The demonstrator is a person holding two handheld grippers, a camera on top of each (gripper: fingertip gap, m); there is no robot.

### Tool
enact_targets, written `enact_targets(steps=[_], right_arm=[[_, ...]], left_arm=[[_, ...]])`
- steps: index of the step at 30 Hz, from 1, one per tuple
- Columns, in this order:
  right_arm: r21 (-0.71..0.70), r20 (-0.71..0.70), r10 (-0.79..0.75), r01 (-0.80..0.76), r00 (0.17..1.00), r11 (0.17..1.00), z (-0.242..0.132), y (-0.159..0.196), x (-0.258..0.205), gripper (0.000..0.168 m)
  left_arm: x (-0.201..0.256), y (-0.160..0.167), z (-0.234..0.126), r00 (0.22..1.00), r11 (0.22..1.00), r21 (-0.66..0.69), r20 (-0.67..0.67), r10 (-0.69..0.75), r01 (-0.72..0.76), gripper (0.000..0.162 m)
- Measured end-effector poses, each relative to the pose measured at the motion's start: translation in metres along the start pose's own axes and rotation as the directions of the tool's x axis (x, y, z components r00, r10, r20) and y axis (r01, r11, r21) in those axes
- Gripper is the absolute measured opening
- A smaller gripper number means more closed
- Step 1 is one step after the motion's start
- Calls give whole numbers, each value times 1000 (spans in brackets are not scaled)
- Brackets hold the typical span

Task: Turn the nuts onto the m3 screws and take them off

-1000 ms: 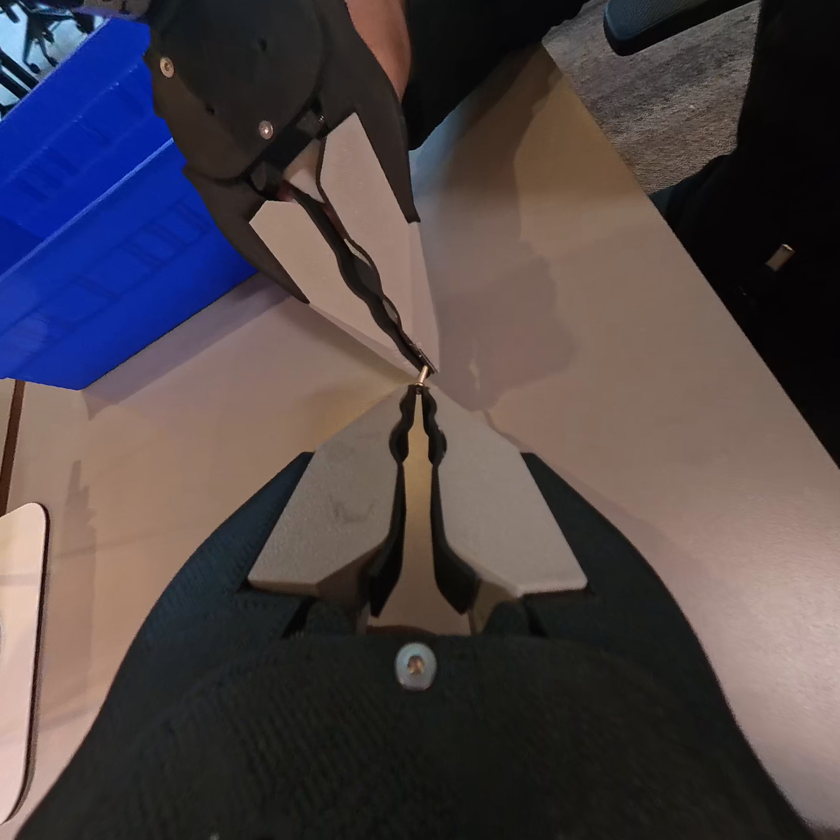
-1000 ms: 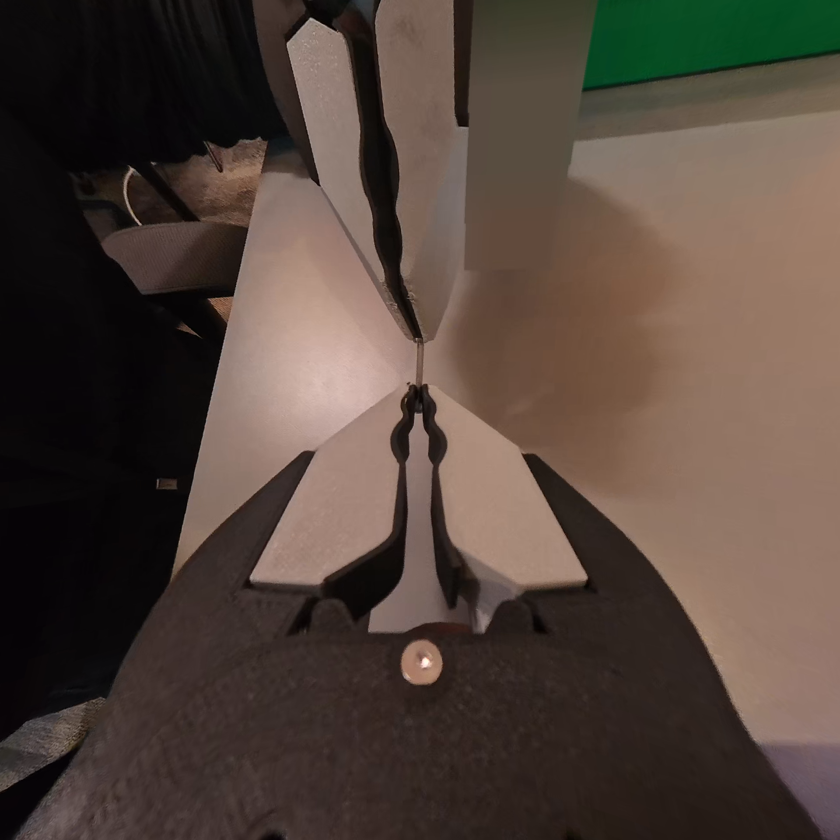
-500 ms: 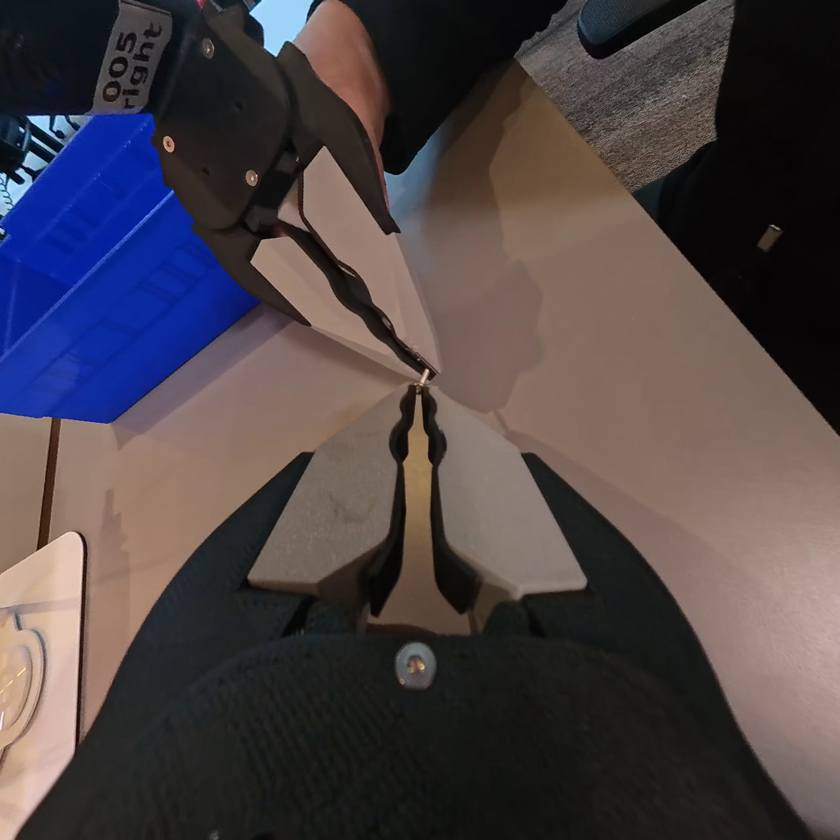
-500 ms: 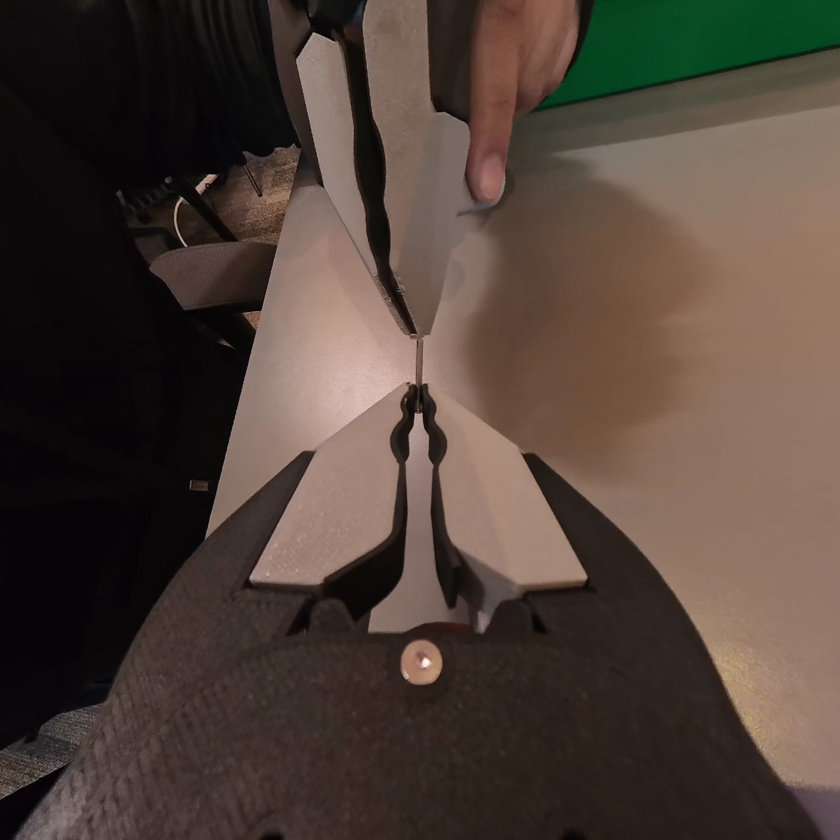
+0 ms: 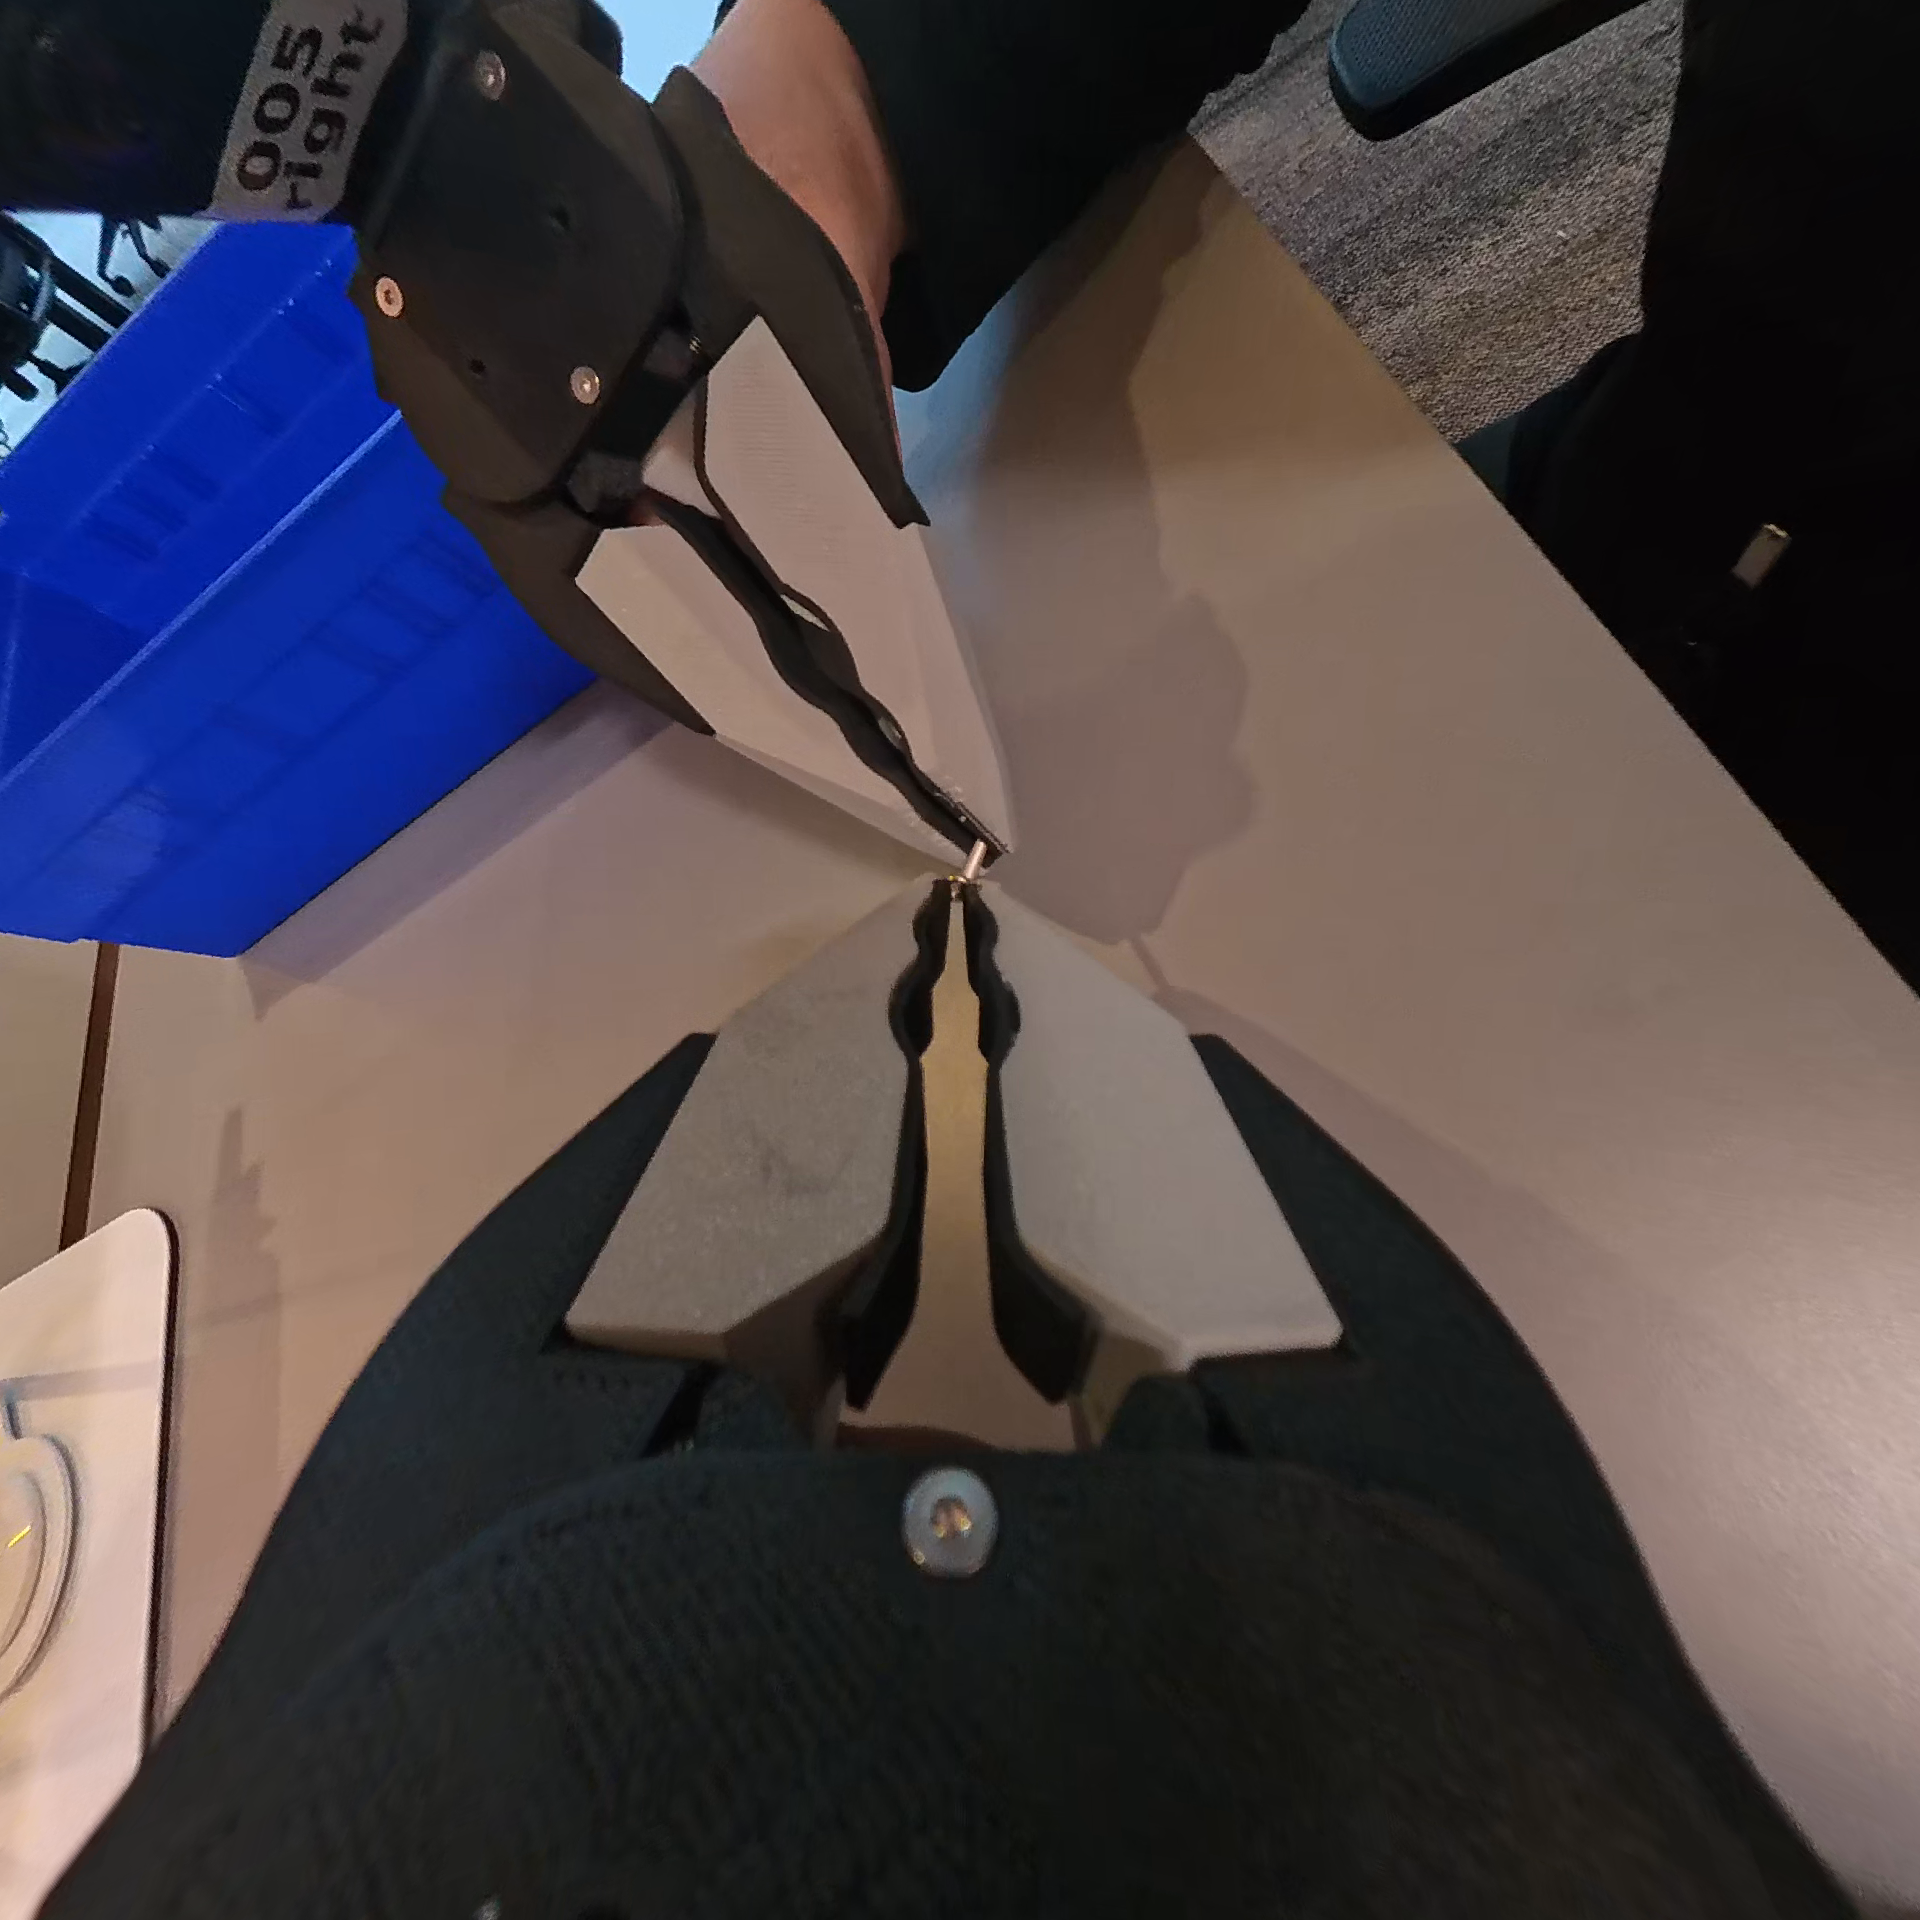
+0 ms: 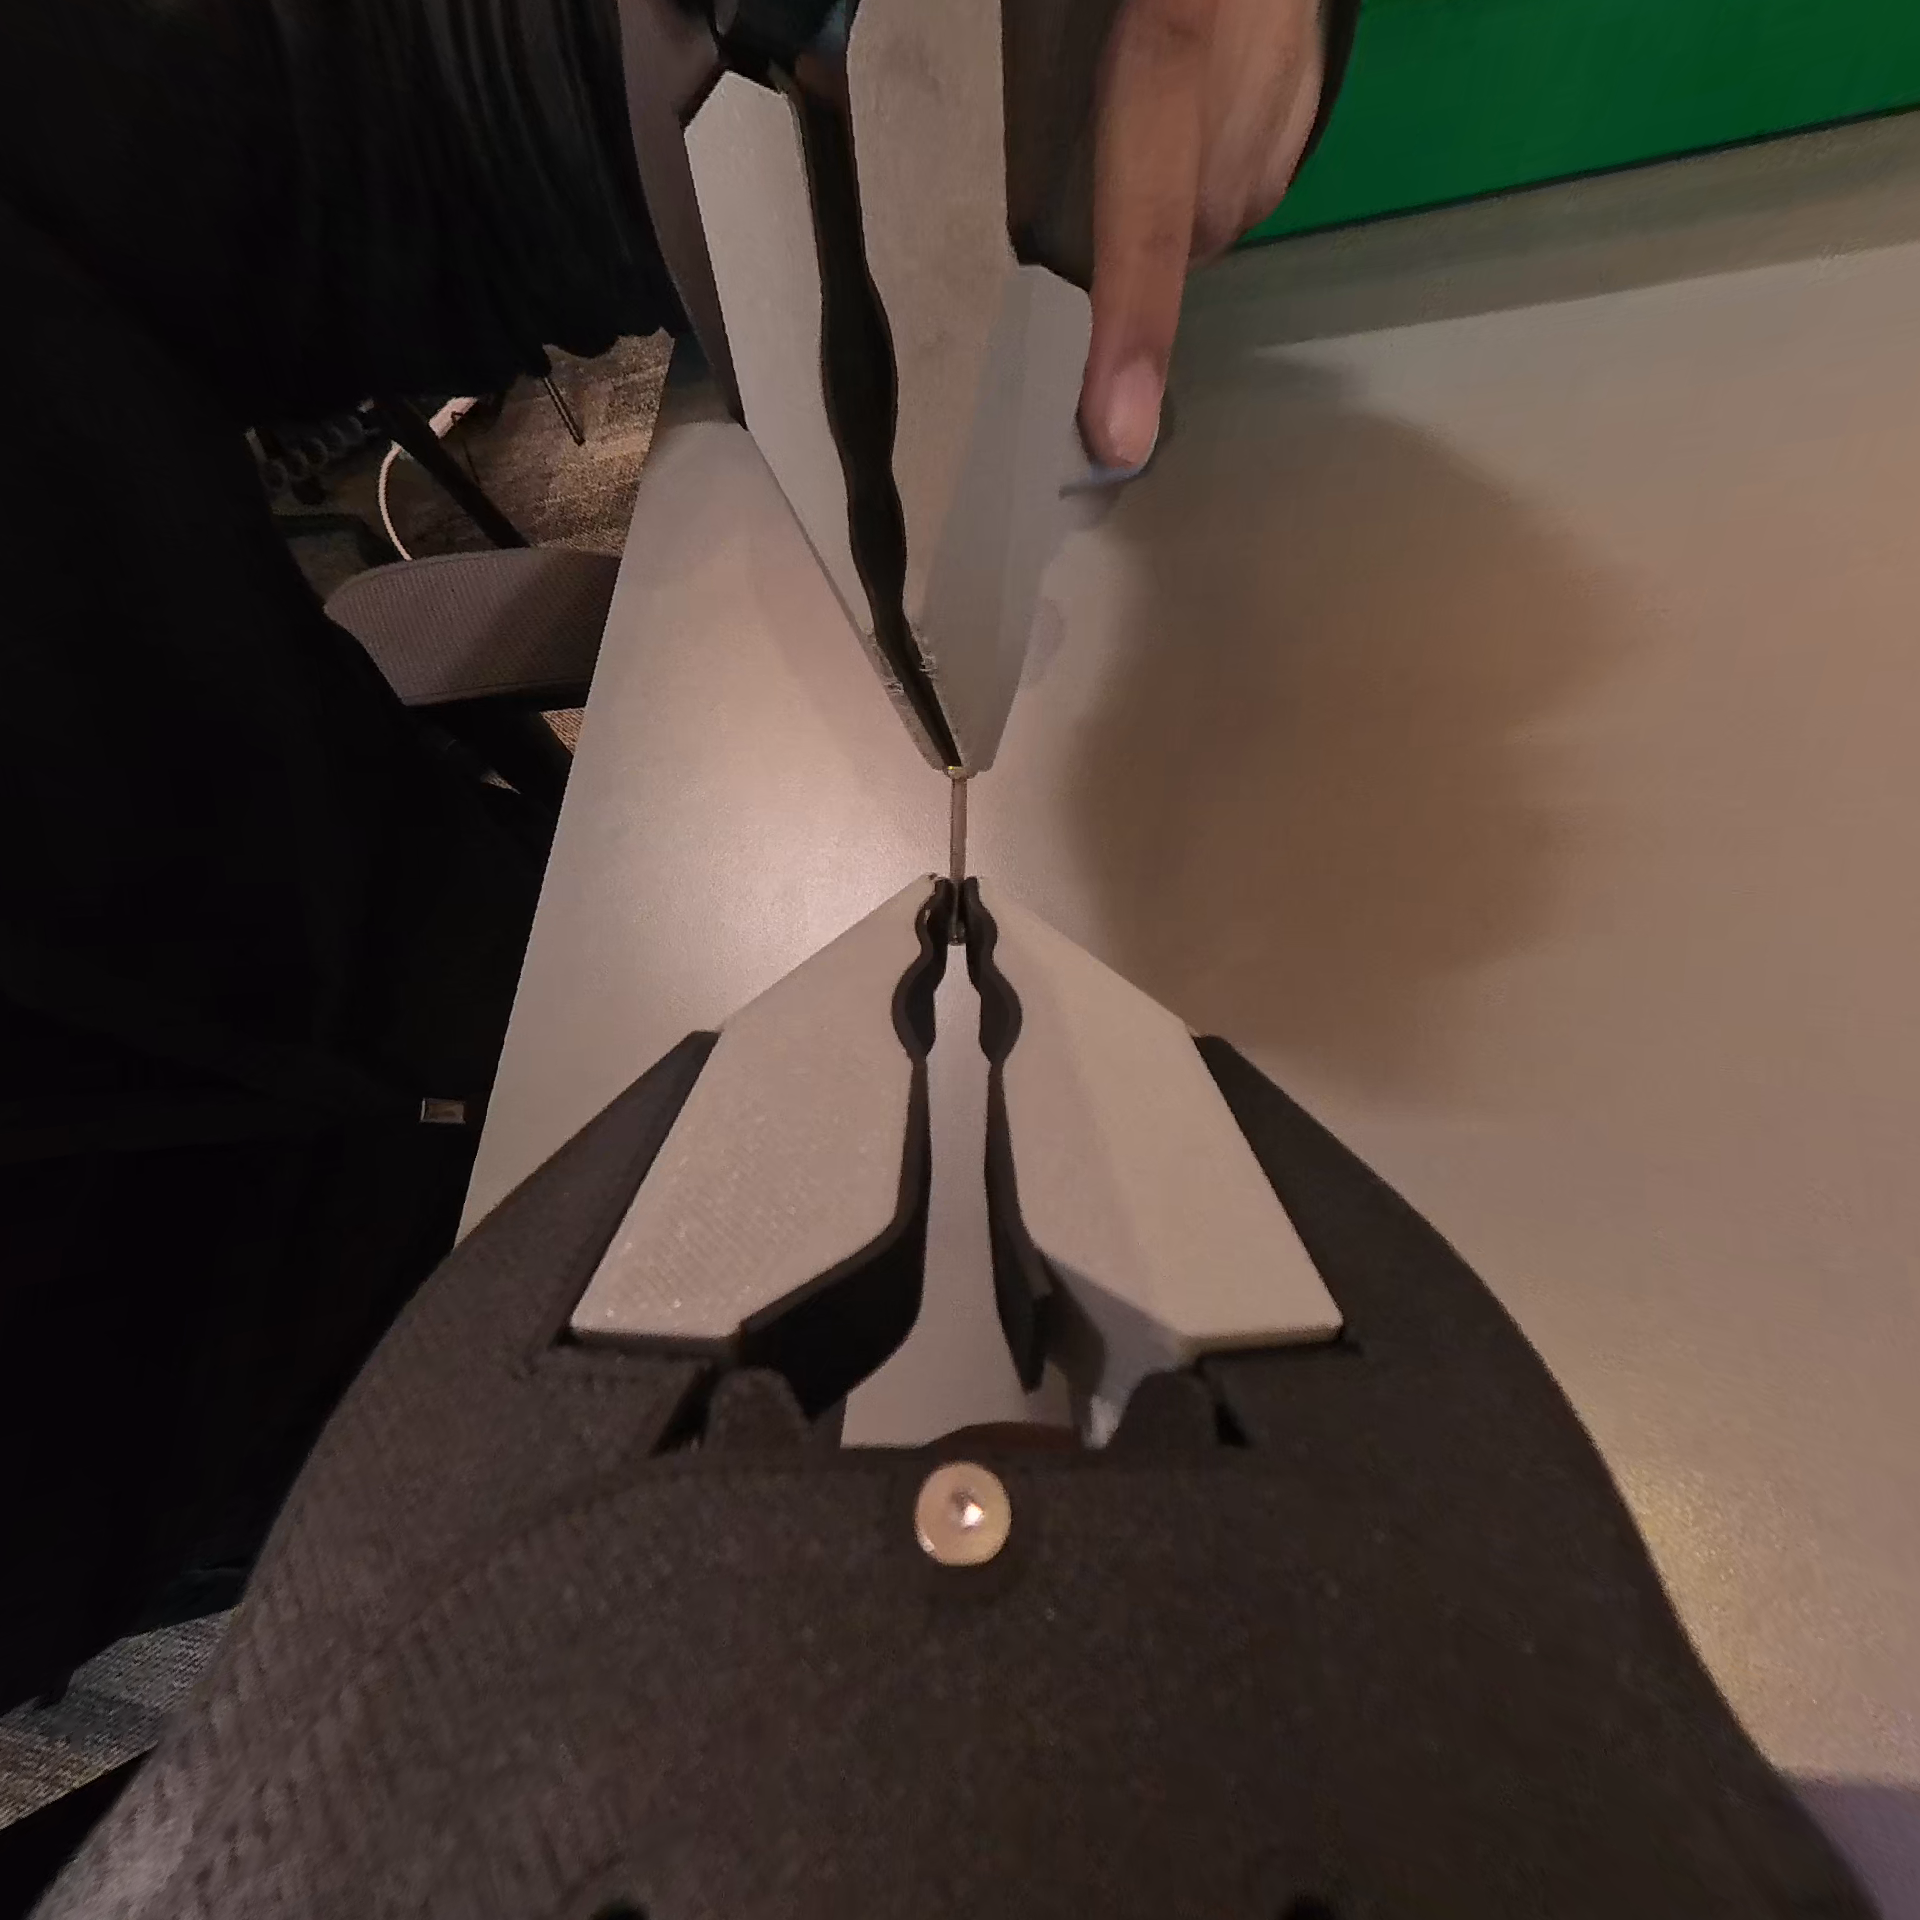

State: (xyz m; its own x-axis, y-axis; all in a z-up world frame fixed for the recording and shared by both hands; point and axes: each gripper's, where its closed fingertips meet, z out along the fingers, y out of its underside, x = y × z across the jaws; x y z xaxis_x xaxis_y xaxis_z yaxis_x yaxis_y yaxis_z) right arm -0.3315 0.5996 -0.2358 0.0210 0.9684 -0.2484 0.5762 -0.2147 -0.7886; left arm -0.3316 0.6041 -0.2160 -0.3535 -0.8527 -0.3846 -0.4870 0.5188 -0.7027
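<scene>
A thin M3 screw [image 6: 956, 831] spans the short gap between my two grippers, above the beige table [image 6: 1455, 1039]. My right gripper [image 6: 956, 902] is shut on one end of the screw. My left gripper [image 5: 954, 899] is shut on a small brass nut [image 5: 956, 884] at the screw's other end. In the left wrist view the right gripper [image 5: 977, 831] comes in from the upper left, with the screw [image 5: 975, 860] at its tips. In the right wrist view the left gripper [image 6: 951, 753] points down from above, with the nut [image 6: 954, 771] at its tip and a person's finger [image 6: 1127, 343] along its side.
A blue plastic crate [image 5: 208, 644] stands at the left of the table. A white board [image 5: 73, 1507] lies at the lower left. The table edge runs close by, with a grey chair [image 6: 468, 623] and carpet beyond. A green wall [image 6: 1662, 83] is at the back. The grippers are tip to tip, or close to it.
Both grippers stay shut, tip to tip on the screw and nut. The right gripper has swung so more of its body shows. The hand on the left gripper has come into view.
</scene>
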Motion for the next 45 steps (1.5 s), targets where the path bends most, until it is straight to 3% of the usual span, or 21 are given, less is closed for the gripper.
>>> enact_targets(steps=[37,45], right_arm=[[-3,-14,-18,18,1000,1000,-1,0,-1,0],[11,-84,-2,3,997,1000,-15,4,14,0]], left_arm=[[1,2,3,999,999,6,-17,-34,34,5],[-10,16,0,992,992,-48,62,-114,117,7]])
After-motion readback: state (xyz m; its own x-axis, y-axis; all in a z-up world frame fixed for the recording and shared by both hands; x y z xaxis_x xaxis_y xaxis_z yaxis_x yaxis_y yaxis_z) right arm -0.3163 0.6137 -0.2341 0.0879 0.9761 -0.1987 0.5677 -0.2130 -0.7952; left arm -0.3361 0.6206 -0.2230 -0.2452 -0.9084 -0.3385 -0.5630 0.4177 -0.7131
